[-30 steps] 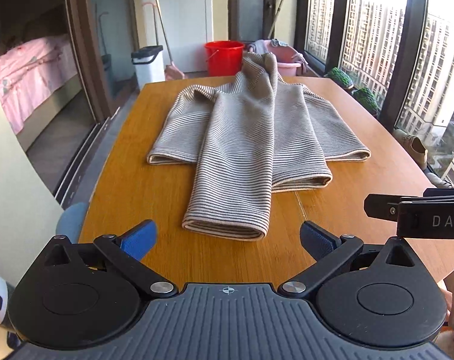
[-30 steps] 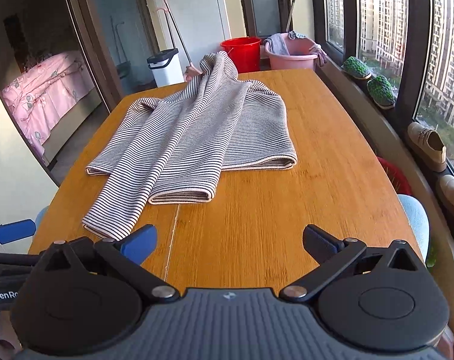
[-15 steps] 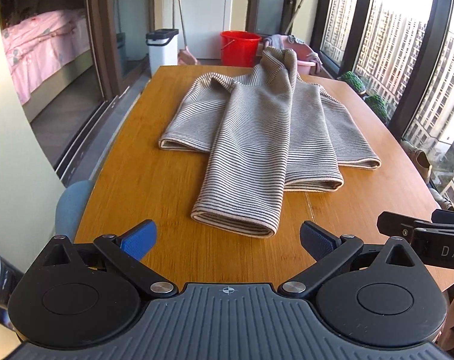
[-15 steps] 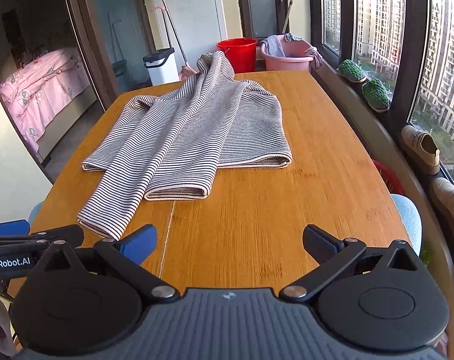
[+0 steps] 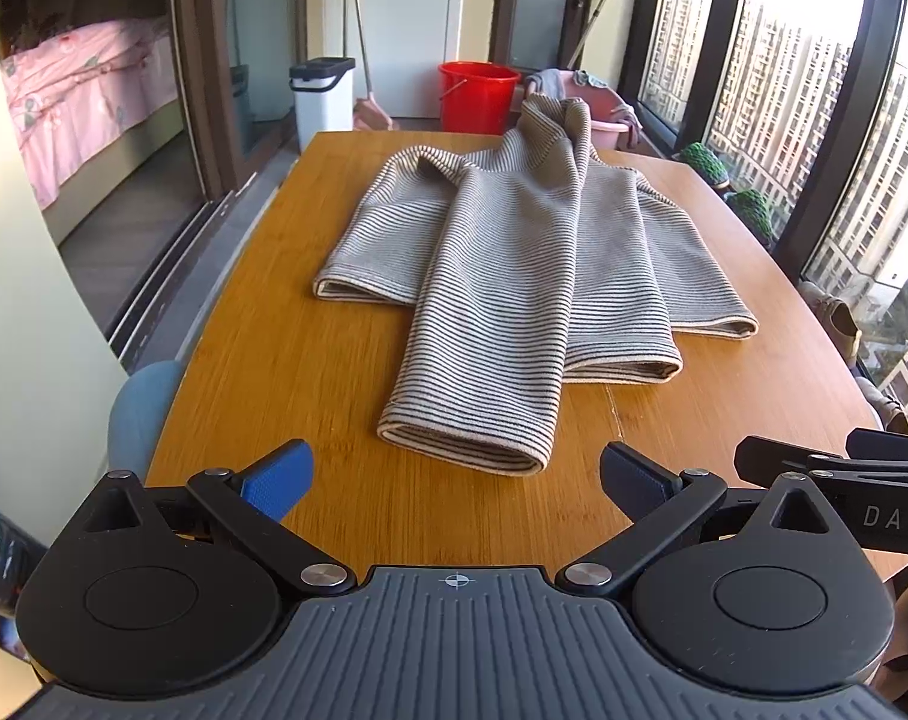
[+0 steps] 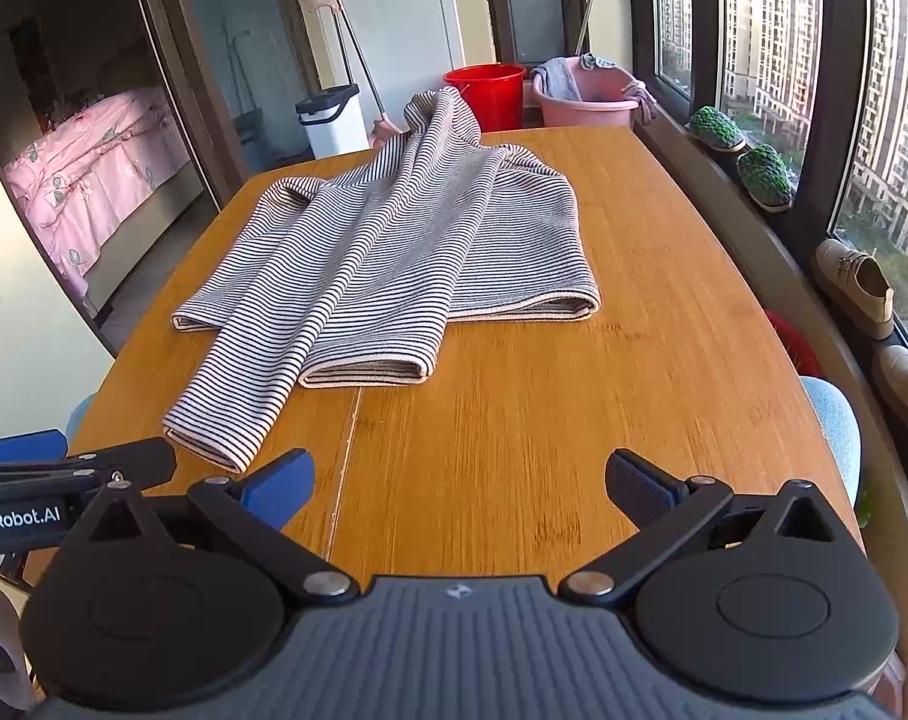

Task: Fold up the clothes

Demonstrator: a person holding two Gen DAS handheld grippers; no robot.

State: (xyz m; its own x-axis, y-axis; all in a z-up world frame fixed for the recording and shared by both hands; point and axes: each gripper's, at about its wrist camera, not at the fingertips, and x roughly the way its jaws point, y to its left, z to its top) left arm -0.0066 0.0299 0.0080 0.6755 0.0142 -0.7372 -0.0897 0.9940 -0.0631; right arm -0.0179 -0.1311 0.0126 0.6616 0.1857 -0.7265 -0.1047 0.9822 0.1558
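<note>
A striped grey-and-cream sweater (image 5: 526, 276) lies on the wooden table (image 5: 309, 372), sleeves folded over its body, one cuff end nearest me. It also shows in the right wrist view (image 6: 381, 264). My left gripper (image 5: 457, 474) is open and empty, held above the near table edge just short of the cuff. My right gripper (image 6: 460, 480) is open and empty over bare table, right of the cuff. Each gripper shows at the edge of the other's view.
A red bucket (image 5: 478, 96), a pink basin (image 6: 586, 96) and a white bin (image 5: 321, 96) stand beyond the table's far end. Windows and a sill with shoes (image 6: 856, 288) run along the right. A blue chair (image 5: 144, 414) sits at the left.
Both grippers have moved slightly forward and turned; the sweater sits lower and nearer in the views. Both grippers stay open. The sweater has not moved.
</note>
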